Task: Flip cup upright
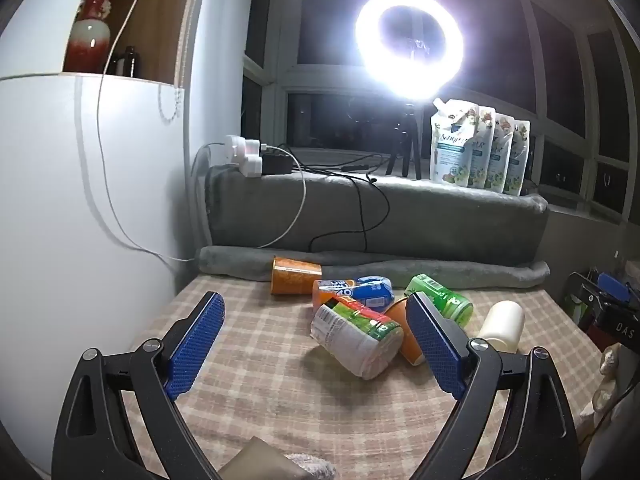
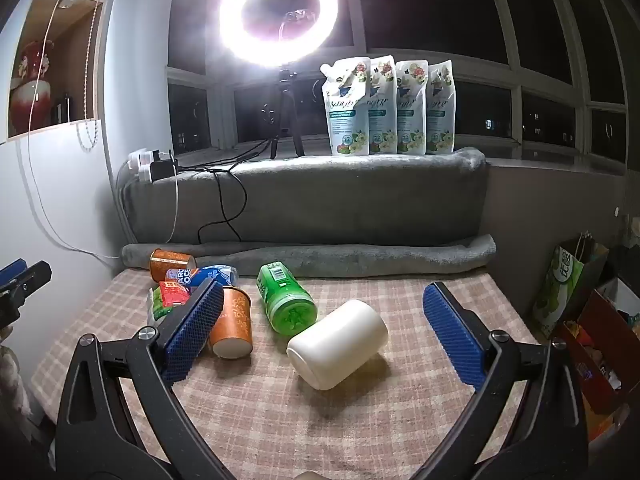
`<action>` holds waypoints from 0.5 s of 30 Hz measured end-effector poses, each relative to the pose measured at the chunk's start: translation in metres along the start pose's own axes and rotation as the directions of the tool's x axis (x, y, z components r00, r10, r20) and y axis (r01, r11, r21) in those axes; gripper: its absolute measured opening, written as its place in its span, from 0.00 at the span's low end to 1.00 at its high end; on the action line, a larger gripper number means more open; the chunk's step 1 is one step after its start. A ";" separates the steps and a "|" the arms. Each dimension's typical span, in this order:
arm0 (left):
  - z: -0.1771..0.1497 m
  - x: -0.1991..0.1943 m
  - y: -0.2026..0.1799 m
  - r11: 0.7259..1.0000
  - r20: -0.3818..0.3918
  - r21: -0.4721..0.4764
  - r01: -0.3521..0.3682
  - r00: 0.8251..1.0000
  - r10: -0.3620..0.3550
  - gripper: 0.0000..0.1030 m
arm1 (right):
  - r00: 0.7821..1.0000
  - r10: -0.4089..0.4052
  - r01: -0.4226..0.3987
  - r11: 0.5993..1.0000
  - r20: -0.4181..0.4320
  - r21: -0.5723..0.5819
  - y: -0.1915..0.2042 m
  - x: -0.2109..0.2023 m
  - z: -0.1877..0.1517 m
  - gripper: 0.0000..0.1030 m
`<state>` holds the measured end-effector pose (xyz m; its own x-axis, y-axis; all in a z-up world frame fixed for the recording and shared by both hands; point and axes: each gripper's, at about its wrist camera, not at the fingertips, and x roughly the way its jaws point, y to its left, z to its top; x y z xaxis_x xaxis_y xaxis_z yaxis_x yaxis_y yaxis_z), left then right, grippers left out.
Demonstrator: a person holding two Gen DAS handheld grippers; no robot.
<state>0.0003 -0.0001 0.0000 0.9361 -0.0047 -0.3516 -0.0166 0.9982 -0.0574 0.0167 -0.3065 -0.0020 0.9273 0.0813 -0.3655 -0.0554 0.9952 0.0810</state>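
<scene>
Several cups lie on their sides on the checked tablecloth (image 2: 360,420). A plain white cup (image 2: 338,345) lies between my right gripper's fingers, a little ahead of them; it also shows in the left wrist view (image 1: 502,326). A green cup (image 2: 286,300), an orange cup (image 2: 232,326) and a white cup with a red and green label (image 1: 356,334) lie nearby. My left gripper (image 1: 316,344) is open and empty, hovering in front of the labelled cup. My right gripper (image 2: 324,336) is open and empty.
A blue-labelled cup (image 1: 366,290) and another orange cup (image 1: 294,275) lie at the back by a rolled grey blanket (image 2: 320,258). A ring light (image 2: 280,20), cables and several detergent pouches (image 2: 384,108) stand on the ledge. Bags and boxes (image 2: 580,320) stand right of the table.
</scene>
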 end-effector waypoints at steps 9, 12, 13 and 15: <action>0.000 -0.001 0.000 1.000 0.007 -0.003 -0.006 1.000 0.006 0.90 | 1.000 -0.010 0.010 1.000 -0.001 -0.006 0.001 0.000 -0.001 0.99; 0.000 -0.001 0.000 1.000 0.007 -0.004 -0.007 1.000 0.007 0.90 | 1.000 -0.012 0.012 1.000 0.000 -0.001 -0.002 -0.001 -0.002 0.99; -0.001 0.001 0.004 1.000 0.002 -0.005 -0.006 1.000 0.006 0.90 | 1.000 -0.012 0.012 1.000 -0.001 0.001 -0.003 -0.001 -0.003 0.99; -0.001 0.001 0.004 1.000 0.001 -0.005 -0.007 1.000 0.007 0.90 | 1.000 -0.008 0.008 1.000 -0.005 -0.016 0.002 0.001 -0.001 0.99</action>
<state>0.0011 0.0036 -0.0013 0.9364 0.0023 -0.3508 -0.0250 0.9979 -0.0600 0.0175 -0.3041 -0.0032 0.9257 0.0740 -0.3709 -0.0542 0.9965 0.0636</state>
